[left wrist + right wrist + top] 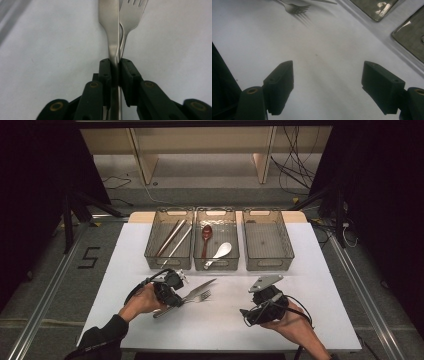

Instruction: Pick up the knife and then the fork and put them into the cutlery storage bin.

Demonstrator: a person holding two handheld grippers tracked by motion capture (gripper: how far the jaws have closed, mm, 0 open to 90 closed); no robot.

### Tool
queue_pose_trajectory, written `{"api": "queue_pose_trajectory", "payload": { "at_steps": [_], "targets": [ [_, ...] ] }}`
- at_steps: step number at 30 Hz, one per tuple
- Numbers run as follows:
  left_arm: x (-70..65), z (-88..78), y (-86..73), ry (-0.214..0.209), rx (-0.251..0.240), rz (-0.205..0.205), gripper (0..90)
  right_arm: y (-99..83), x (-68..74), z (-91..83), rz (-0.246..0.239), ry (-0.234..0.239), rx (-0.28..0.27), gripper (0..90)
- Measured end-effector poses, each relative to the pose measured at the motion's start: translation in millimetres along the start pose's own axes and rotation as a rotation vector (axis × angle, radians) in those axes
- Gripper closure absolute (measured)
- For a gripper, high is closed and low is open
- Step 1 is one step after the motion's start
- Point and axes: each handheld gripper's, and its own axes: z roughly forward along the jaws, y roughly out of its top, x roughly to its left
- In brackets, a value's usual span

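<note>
High view: three bins (217, 265) in a row at the back of the white table (150, 330), sorted by kind, chopsticks (171, 238) in the left one, spoons (214, 245) in the middle one, right one bare, likely kept for the remaining cutlery. Knife (199, 288) and fork (199, 296) side by side in front of the bins, handles toward the left gripper (176, 289), ends pointing right. Right gripper (263, 296) parked well apart on the right, probably waiting out of the way.

Left gripper view: jaws nearly together, pinched on the knife (110, 25) handle, with the fork (131, 15) neck squeezed in alongside; grip low on the handles, probably so both lift as one, blade and tines sticking out ahead over the table.

Right gripper view: jaws spread wide, nothing between them, bare table beneath. Fork tines (295, 8) at top left, bin corners (409, 35) at top right, so aimed toward the work without touching it.
</note>
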Motion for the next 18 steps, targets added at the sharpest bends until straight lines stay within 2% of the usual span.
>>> {"api": "queue_pose_trajectory", "payload": {
  "at_steps": [3,4,11,18],
  "targets": [
    [2.8,-0.1,-0.6,-0.023,-0.002,-0.016,79.4,0.0,-0.1,0.1,0.000,0.000,0.000,26.7],
    [3.5,-0.4,-0.4,-0.024,0.004,-0.008,79.4,0.0,-0.1,0.0,-0.002,0.001,0.002,26.7],
    [6.2,-0.6,-0.1,-0.044,0.008,-0.034,79.7,0.1,0.0,0.1,-0.003,0.001,0.001,26.8],
    [13.4,-4.0,-1.4,-0.046,-0.027,-0.091,80.1,0.1,0.0,0.1,0.000,0.001,0.000,26.8]
  ]
}}
